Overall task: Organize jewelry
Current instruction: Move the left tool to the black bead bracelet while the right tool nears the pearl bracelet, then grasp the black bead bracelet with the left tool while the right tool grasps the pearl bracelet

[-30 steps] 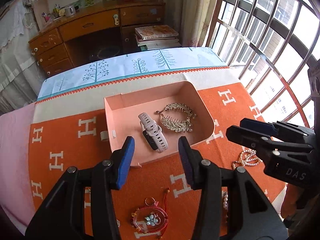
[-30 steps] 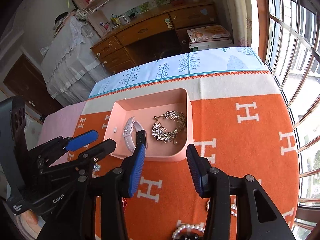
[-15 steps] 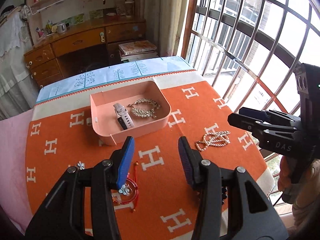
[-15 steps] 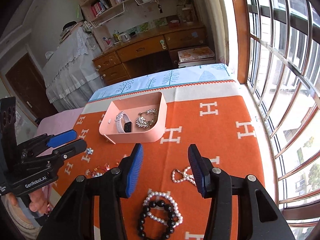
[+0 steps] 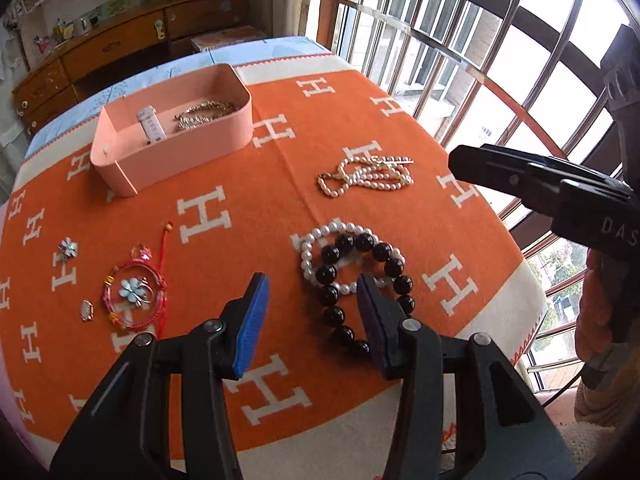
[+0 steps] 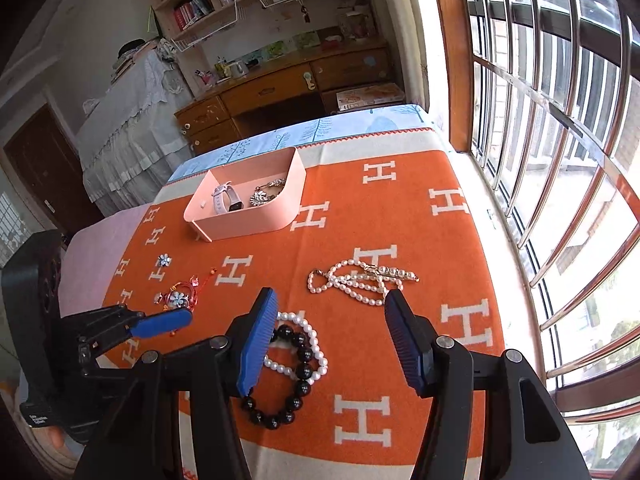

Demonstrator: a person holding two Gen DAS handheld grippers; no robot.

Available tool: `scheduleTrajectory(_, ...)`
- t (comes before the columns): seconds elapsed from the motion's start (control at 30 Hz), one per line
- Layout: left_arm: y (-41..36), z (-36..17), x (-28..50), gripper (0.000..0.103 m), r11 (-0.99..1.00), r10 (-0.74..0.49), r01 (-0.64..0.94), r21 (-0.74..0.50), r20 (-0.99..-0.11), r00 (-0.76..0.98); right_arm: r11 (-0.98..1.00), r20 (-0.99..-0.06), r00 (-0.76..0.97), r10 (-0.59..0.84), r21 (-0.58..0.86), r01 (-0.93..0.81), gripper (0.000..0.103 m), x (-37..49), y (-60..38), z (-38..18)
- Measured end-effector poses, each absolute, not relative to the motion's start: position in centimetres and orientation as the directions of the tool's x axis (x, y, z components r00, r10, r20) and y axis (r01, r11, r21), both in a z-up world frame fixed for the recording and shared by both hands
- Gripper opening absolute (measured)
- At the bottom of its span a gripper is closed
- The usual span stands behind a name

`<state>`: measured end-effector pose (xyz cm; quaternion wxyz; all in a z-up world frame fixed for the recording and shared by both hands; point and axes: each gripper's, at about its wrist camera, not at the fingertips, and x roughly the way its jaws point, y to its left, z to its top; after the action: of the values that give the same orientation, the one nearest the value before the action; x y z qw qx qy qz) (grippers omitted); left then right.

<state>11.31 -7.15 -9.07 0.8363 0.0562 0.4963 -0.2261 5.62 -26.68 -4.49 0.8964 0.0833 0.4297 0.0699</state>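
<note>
- Left wrist view: the left tool (image 5: 308, 292) hangs released and empty over the orange cloth; its jaws stand apart with nothing between the pads; the black bead bracelet (image 5: 360, 280) lies just ahead and to its right, partly behind the right finger, overlapping the white pearl bracelet (image 5: 320, 252).
- Right wrist view: the right tool (image 6: 330, 312) is also empty, and its jaws are opening; only cloth lies between them; I judge the widening readies it to straddle a piece, likely the pearl necklace (image 6: 360, 278) just ahead of its tips.
- Off the left tool's left side lie the red cord charm (image 5: 136, 292), a small flower brooch (image 5: 67, 248) and a tiny oval piece (image 5: 86, 310), apart from one another so each can be taken singly.
- Farthest ahead of both tools sits the pink box (image 5: 188, 148), open-topped; it already holds a watch (image 5: 151, 126) and a gold leaf piece (image 5: 206, 112), so it seems the collecting place; the loose pieces on the counter (image 5: 460, 280) are not yet stored.
</note>
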Motion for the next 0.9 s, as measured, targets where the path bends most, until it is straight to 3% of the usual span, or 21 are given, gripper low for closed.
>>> scheduleTrajectory(0.43,-9.3,-13.2,12.0,0.041,0.906,-0.29,0.397,-0.144,-0.897,0.335,0.961,-0.779,0.578,0.24,0.277,-0.026,0.057,4.8,-27.0,-9.8)
scheduleTrajectory(0.57,-9.9,-13.4,11.8,0.026,0.911,-0.249,0.401,-0.092,-0.899,0.36,0.963,-0.786,0.57,0.238,0.269,-0.03,0.057,5.4,-27.0,-10.3)
scheduleTrajectory(0.6,-10.1,-13.4,11.7,0.016,0.912,-0.233,0.404,-0.069,-0.899,0.371,0.963,-0.789,0.568,0.236,0.266,-0.032,0.057,5.5,-26.9,-10.5)
scheduleTrajectory(0.63,-10.2,-13.4,11.5,0.012,0.911,-0.224,0.408,-0.055,-0.897,0.38,0.964,-0.791,0.564,0.237,0.263,-0.035,0.057,5.6,-26.8,-10.6)
scheduleTrajectory(0.9,-8.1,-11.2,10.8,0.012,0.93,-0.27,0.354,-0.101,-0.84,0.471,0.964,-0.804,0.54,0.249,0.259,-0.059,0.057,6.2,-25.8,-11.7)
